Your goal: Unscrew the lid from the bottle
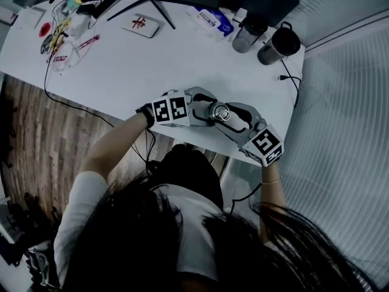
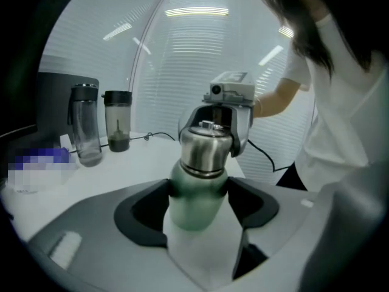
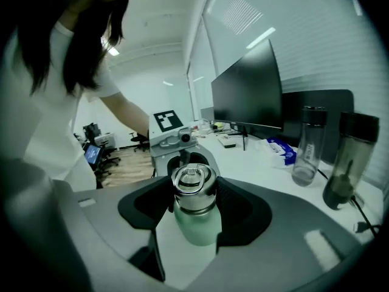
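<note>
While standing on the white worktop (image 1: 134, 66) between two pairs of jaws, shows as a bottle (image 2: 196, 202) with a pale green body under a domed, brushed-steel lid (image 3: 193, 187), topped by a small ring. Stands upright, long axis vertical, lid pointing straight up.

Sits clamped low by the left gripper (image 1: 203, 109): jaws closed part-way onto the green body, with a dark pad pressing on each flank just below the steel collar. Rises past those jaws, with the whole lid clear above them.

Meets the right gripper (image 1: 234, 117) from the opposite side and higher up: jaws standing wide yet drawn in against the lid, with one pad touching each side of the steel. Shows the ring midway between those pads and just above them. Leaves the green body below those jaws, untouched by them.
</note>
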